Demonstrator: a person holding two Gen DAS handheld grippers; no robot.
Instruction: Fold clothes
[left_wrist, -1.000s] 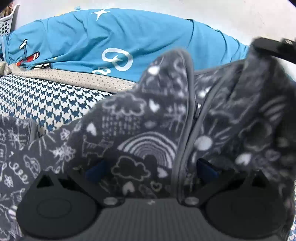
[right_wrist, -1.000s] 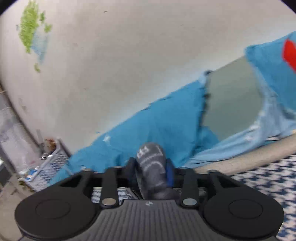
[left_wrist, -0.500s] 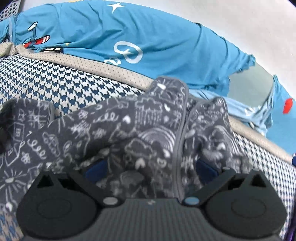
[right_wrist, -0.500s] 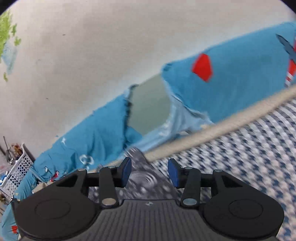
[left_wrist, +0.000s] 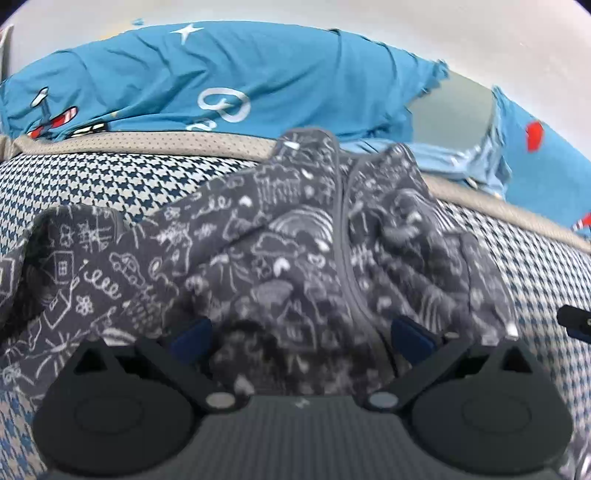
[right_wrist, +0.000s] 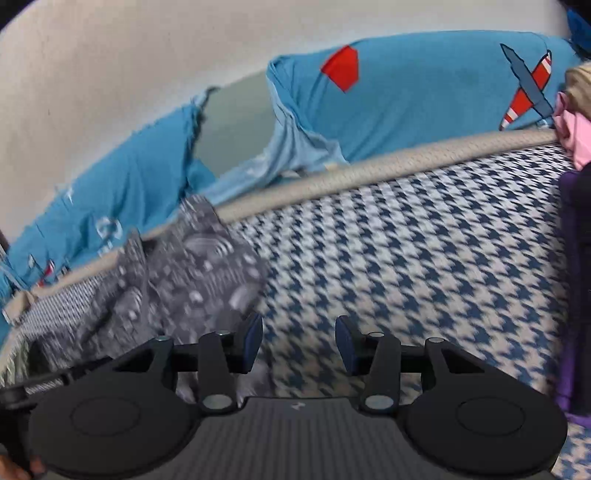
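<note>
A dark grey zip garment with white doodle print (left_wrist: 280, 258) lies crumpled on the blue-and-white houndstooth bed cover (left_wrist: 110, 181). My left gripper (left_wrist: 301, 338) is open, its blue pads wide apart, with the garment bunched between and over them. In the right wrist view the same garment (right_wrist: 192, 273) lies to the left. My right gripper (right_wrist: 298, 343) is open and empty, low over the bare cover (right_wrist: 406, 258), just right of the garment's edge.
Blue pillows with plane and star prints (left_wrist: 221, 81) (right_wrist: 424, 85) line the wall behind a beige mattress edge (right_wrist: 388, 162). Pink and purple clothes (right_wrist: 576, 147) sit at the far right. The other gripper's tip shows at the right edge (left_wrist: 576, 321).
My right gripper let go of the garment, opened and swung down to the right over the cover. The garment dropped from hanging to lying on the bed. My left gripper stays open.
</note>
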